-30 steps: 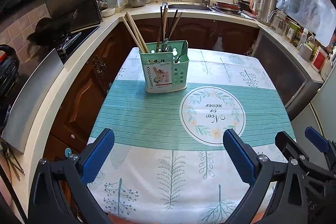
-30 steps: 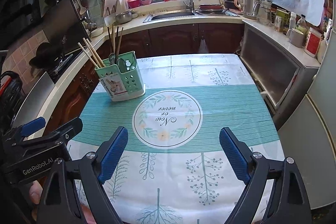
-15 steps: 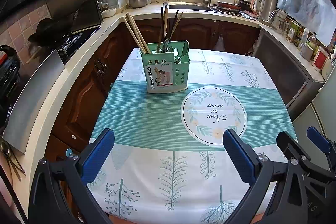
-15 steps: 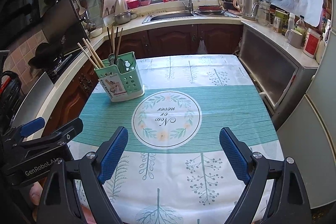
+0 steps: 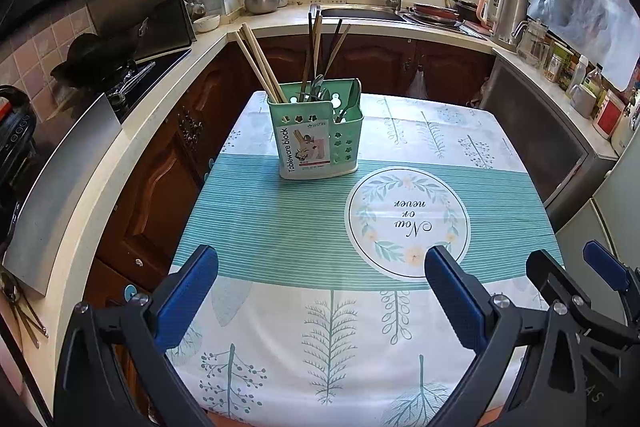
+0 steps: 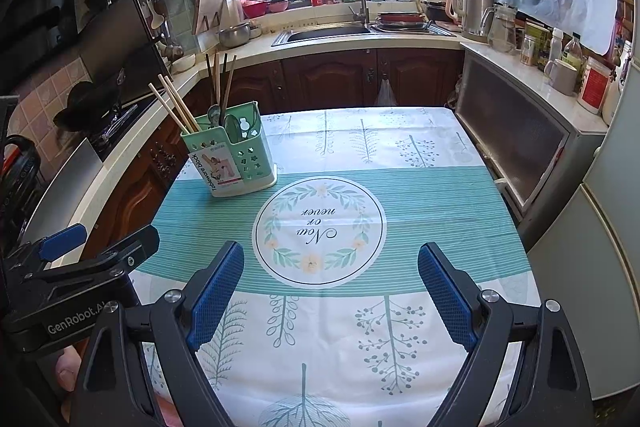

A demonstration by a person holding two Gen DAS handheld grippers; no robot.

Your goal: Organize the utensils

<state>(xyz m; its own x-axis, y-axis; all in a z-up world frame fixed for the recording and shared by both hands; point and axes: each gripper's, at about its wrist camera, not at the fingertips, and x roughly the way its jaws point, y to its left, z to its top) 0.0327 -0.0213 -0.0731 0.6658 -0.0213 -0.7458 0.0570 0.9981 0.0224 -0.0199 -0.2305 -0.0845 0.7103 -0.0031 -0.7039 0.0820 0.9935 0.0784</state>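
The green utensil holder (image 5: 320,135), with chopsticks (image 5: 260,61) and spoons (image 5: 350,99) upright inside, stands far left on the desk (image 5: 280,227). The left tongs (image 5: 320,301) and right tongs (image 6: 332,301) hover near, both wide, empty.

left gripper (image 5: 320,291): black frame | fingers (image 5: 186,297): textured blue pads | silver screws at pivots | right gripper (image 6: 330,293): same build | white "GenRobot.AI" lettering on the left gripper's body, seen from right view

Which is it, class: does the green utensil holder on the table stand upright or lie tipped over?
Upright. The utensil holder rests flat on the tablecloth, chopsticks sticking up from its open top.
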